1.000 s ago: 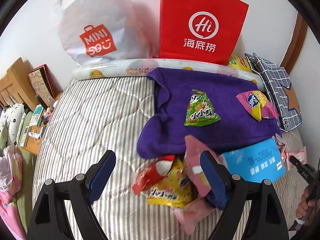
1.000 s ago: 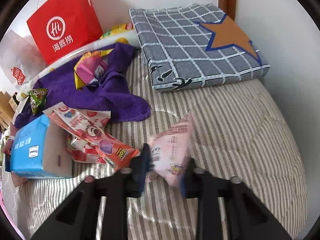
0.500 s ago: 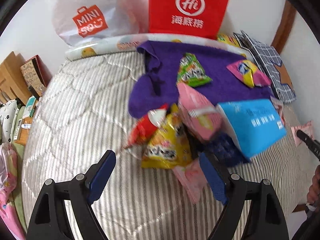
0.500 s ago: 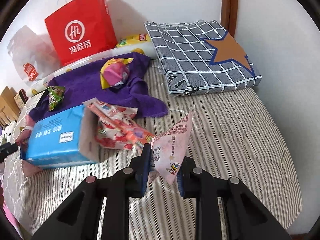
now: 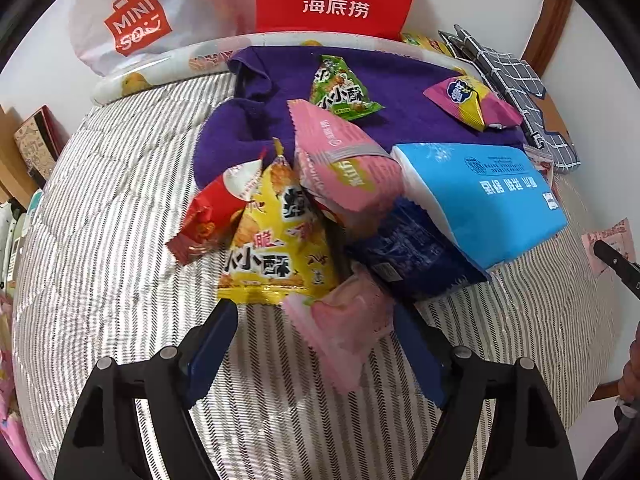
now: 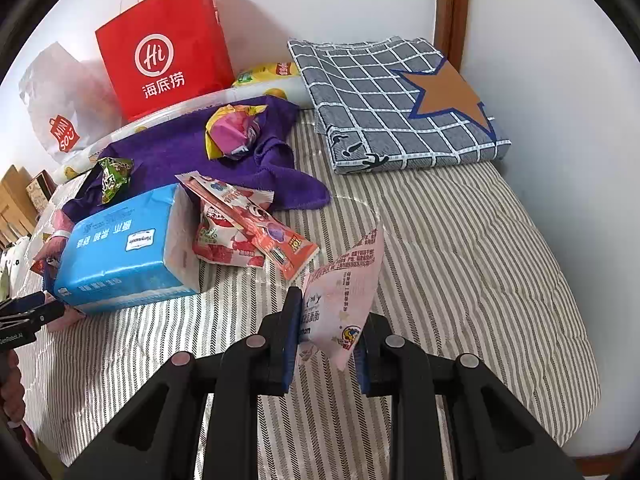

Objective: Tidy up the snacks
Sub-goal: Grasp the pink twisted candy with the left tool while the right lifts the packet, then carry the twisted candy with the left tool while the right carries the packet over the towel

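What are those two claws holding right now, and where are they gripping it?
The right claw pinches a pale pink snack packet by its lower end. The left claw holds nothing yet; it is closing around a pink packet in the pile.

Crinkled snack packets (image 5: 276, 240) lie heaped on the striped bed (image 5: 120, 208).

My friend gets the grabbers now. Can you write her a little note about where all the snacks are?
Right gripper: shut on a pale pink packet, lifted off the bed.
Left gripper: closing around a pink pouch at the near edge of the pile; pads not yet touching.
Snacks: yellow bag, red and navy packs beside the blue tissue pack; two more on the purple towel.
Done: nothing sorted yet.
Left: everything.
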The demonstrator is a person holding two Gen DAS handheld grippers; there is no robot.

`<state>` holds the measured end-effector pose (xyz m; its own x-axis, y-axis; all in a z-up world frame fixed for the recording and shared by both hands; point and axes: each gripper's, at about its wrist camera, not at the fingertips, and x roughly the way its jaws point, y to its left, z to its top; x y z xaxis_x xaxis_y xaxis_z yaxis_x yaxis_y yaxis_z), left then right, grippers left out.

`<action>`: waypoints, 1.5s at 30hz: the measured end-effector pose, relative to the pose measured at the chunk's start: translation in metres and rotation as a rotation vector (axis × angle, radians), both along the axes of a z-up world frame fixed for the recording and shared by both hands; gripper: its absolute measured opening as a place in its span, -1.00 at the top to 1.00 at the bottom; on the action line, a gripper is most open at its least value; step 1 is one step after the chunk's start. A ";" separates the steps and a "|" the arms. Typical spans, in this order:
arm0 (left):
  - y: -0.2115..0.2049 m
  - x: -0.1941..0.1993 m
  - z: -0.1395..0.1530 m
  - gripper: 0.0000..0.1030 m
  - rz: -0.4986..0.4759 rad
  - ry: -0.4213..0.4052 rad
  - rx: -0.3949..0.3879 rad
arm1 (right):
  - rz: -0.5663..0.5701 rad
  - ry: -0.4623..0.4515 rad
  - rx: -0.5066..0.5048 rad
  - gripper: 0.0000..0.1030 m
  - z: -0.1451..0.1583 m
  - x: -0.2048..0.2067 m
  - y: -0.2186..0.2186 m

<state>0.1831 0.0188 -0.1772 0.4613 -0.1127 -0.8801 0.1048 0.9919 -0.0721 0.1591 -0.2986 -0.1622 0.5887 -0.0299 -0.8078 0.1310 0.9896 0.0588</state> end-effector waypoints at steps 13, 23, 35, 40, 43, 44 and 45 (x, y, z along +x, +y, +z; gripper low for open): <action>-0.011 0.002 -0.006 -0.09 -0.041 0.029 -0.038 | 0.009 -0.003 0.014 0.54 -0.002 0.002 0.000; -0.017 -0.003 -0.003 0.41 -0.082 0.028 -0.069 | 0.043 -0.012 0.027 0.57 -0.001 -0.002 0.011; 0.010 -0.030 0.007 0.44 -0.045 0.014 -0.095 | 0.123 -0.039 0.033 0.57 0.007 -0.016 0.047; 0.014 -0.037 0.003 0.42 -0.034 0.027 -0.088 | 0.151 -0.041 0.035 0.57 0.008 -0.023 0.059; 0.014 -0.041 0.004 0.44 -0.027 0.012 -0.091 | 0.163 -0.042 0.035 0.57 0.008 -0.026 0.063; 0.014 -0.042 0.005 0.45 -0.026 0.007 -0.090 | 0.166 -0.043 0.034 0.57 0.009 -0.028 0.064; 0.015 -0.044 0.007 0.45 -0.026 0.000 -0.089 | 0.169 -0.044 0.033 0.57 0.009 -0.028 0.065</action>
<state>0.1389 0.0335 -0.1698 0.4568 -0.2023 -0.8663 0.1302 0.9785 -0.1598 0.1310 -0.2338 -0.1528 0.6182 0.0985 -0.7798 -0.0401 0.9948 0.0938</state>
